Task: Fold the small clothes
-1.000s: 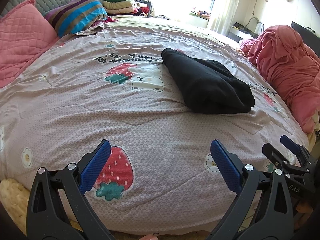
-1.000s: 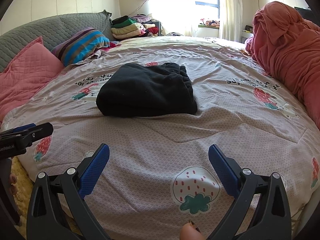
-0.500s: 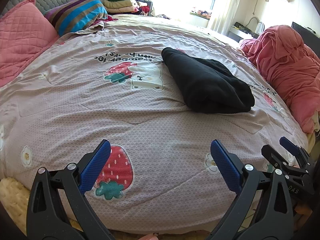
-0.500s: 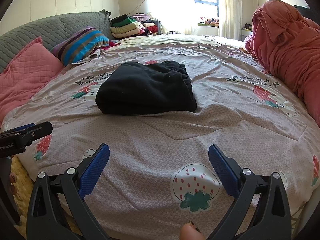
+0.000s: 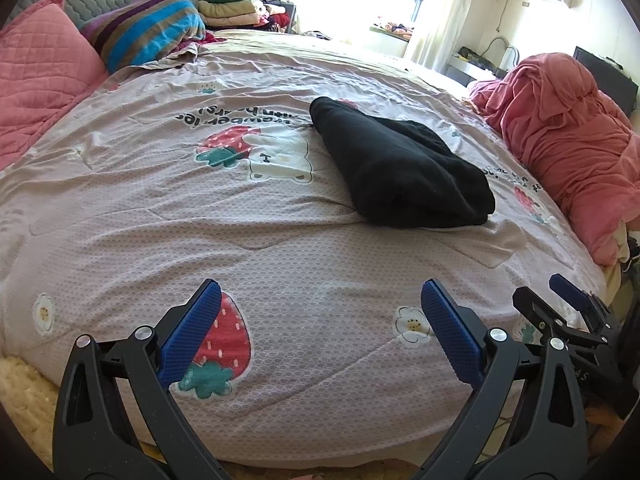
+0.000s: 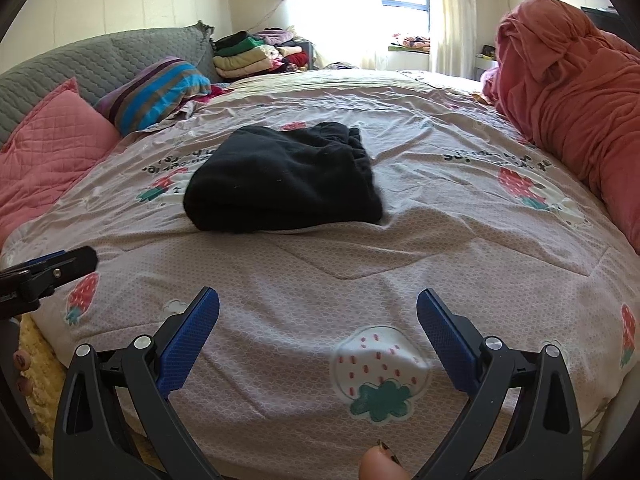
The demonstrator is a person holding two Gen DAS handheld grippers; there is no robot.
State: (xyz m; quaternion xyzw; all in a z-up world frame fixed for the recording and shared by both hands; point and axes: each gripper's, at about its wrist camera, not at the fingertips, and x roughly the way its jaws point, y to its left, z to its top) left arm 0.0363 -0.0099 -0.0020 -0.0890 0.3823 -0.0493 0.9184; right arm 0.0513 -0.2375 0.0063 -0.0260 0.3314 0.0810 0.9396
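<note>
Item: black garment (image 5: 404, 174), folded into a thick rectangular bundle, lying on the bedspread (image 5: 200, 220) right of centre in the left wrist view and at centre, slightly left, in the right wrist view (image 6: 284, 184). One end shows a gathered band (upper right of the bundle in the right wrist view).

Left gripper (image 5: 320, 324): lower edge of its frame, jaws spread wide, blue pads bare, grasping nothing, well short of the garment.

Right gripper (image 6: 318, 330): lower edge of its frame, likewise spread wide and empty; also seen at the lower right of the left wrist view.

Surface: mauve bedspread printed with strawberries, flowers and lettering.

Surroundings: pink quilted pillow (image 5: 36, 80) at the left edge; striped pillow (image 5: 148, 36) at the upper left; stack of folded clothes (image 5: 232, 6) at the top centre; heaped red blanket (image 5: 560, 140) along the right side.

A fingertip (image 6: 380, 466) shows at the bottom edge of the right wrist view.
</note>
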